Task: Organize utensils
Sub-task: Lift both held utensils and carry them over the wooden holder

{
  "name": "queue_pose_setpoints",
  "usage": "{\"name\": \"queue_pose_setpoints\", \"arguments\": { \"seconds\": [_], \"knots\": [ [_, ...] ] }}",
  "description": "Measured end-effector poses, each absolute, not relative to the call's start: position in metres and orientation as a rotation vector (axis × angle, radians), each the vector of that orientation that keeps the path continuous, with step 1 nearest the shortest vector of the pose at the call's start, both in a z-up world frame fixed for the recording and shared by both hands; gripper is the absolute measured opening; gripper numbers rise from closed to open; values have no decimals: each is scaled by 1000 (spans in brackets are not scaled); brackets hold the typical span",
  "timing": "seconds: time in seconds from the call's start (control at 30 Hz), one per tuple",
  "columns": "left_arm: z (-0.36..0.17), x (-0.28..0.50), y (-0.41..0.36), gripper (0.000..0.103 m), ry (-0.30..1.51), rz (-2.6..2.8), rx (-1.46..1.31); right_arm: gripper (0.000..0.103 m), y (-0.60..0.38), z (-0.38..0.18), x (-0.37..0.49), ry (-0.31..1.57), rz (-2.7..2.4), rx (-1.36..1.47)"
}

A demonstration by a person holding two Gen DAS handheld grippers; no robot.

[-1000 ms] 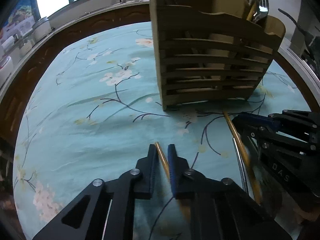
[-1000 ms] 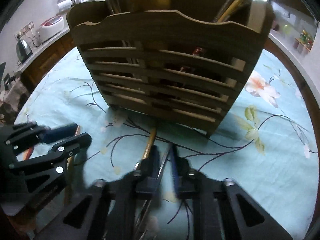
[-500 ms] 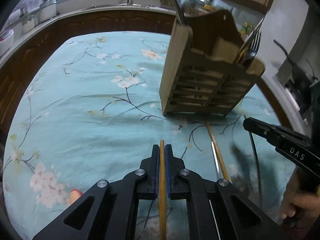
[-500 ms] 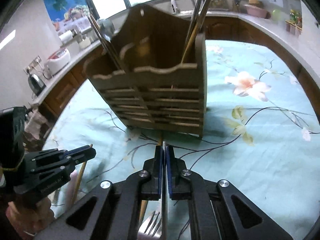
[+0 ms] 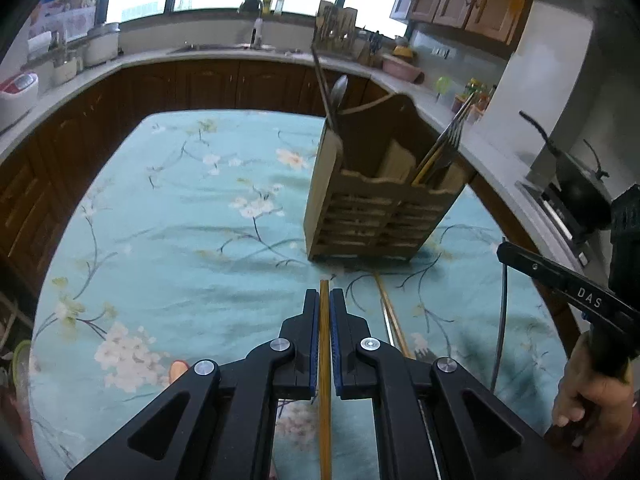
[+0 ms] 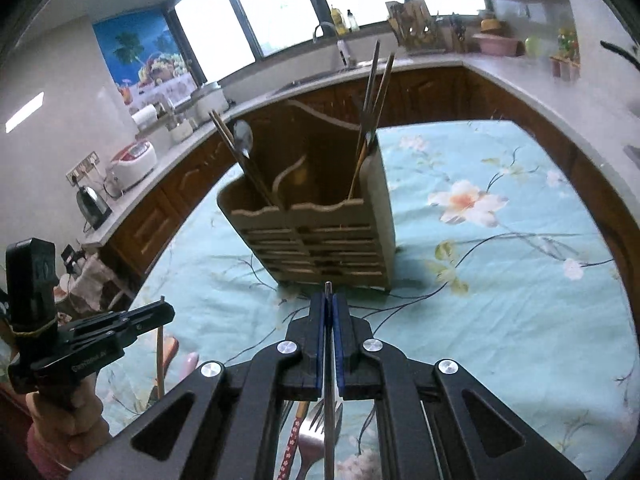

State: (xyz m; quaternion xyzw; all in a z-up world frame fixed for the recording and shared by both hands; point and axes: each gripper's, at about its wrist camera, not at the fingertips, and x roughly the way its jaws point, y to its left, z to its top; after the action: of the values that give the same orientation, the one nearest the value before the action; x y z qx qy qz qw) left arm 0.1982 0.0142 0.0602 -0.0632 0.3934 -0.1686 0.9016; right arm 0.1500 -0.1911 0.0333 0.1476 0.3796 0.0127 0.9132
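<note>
Now, line by line, with the caddy as my mark:

Left tongs [image 5: 324, 300]: clamped tight on a wooden chopstick [image 5: 325, 360]; its tip pokes just past my pads, aimed at the caddy's near wall, with a clear gap of cloth before it.

Right tongs [image 6: 328, 304]: pinched on a thin metal handle [image 6: 328, 384] that hangs below the jaws, tip just showing above them; what kind of utensil it is I cannot tell. They sit off the caddy's near right corner, apart from it.

Caddy [image 5: 372, 216]: slatted wood, upright on the cloth, open top split into compartments. A spoon [image 6: 243, 136] and dark sticks lean out of its left part, forks [image 5: 450, 136] and gold sticks out of its right.

Loose utensils: a gold pair [image 5: 390, 316] lies on the cloth just before the caddy's near wall; a fork [image 6: 316, 428] and a red patterned handle [image 6: 291, 440] lie nearer me, under my right tongs.

Room to move: broad bare cloth left and right of the caddy; its top is free from above except for the leaning handles.

Surface: teal tablecloth [image 5: 180, 240] with blossoms and dark twigs, running to a far edge behind the caddy.

Room: dark wood cabinets and a pale counter [image 6: 500, 68] curve round behind the caddy, windows above, a sink tap [image 5: 256, 28] at the far side.
</note>
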Motion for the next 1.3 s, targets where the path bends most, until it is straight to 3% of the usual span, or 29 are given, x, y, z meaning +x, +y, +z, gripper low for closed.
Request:
{"name": "queue_pose_setpoints", "arguments": {
  "seconds": [0.7,1.3],
  "knots": [
    [118,140,42,4,624,-333,-191,4,-196,100,107,560,-7,291],
    [158,145,59,4,411,-307,-305,4,-211,139,111,387,-29,300]
  ]
}}
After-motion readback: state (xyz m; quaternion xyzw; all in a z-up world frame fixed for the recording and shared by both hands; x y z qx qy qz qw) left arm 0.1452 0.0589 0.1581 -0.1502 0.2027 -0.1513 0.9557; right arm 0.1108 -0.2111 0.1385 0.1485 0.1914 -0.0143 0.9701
